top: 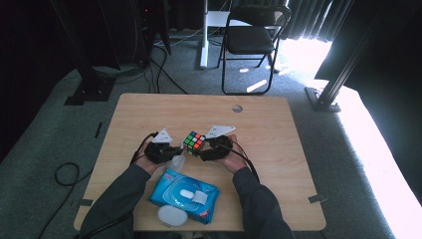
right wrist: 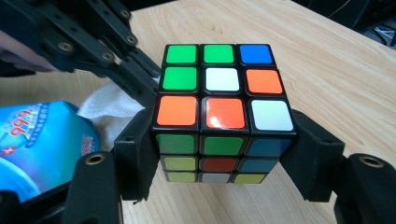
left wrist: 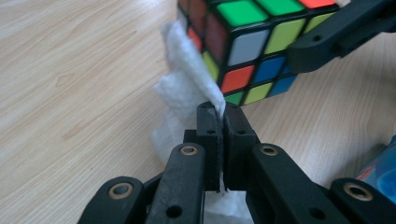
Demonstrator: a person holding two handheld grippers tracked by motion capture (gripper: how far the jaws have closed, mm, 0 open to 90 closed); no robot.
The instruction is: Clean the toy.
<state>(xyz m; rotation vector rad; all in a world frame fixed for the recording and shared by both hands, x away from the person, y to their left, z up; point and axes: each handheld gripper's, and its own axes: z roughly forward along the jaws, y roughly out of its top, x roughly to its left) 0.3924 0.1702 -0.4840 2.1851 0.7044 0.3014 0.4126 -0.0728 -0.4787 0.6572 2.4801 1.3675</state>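
- Puzzle cube (right wrist: pixel 223 112) sits mid-worktop (top: pixel 278 149), clamped between the jaws of the right tongs (right wrist: pixel 223 158) on two opposite side faces.
- Rigid, light plastic with glossy tiles; likely slippery, so flat opposite faces give the surest hold.
- No long axis; one face points up, one corner toward the person.
- Left tongs (left wrist: pixel 222 122) clenched on a white wipe (left wrist: pixel 187 88): soft, limp, pressed against the cube's side.
- Blue wipe pack (top: pixel 184 194) lies near the worktop's front edge.
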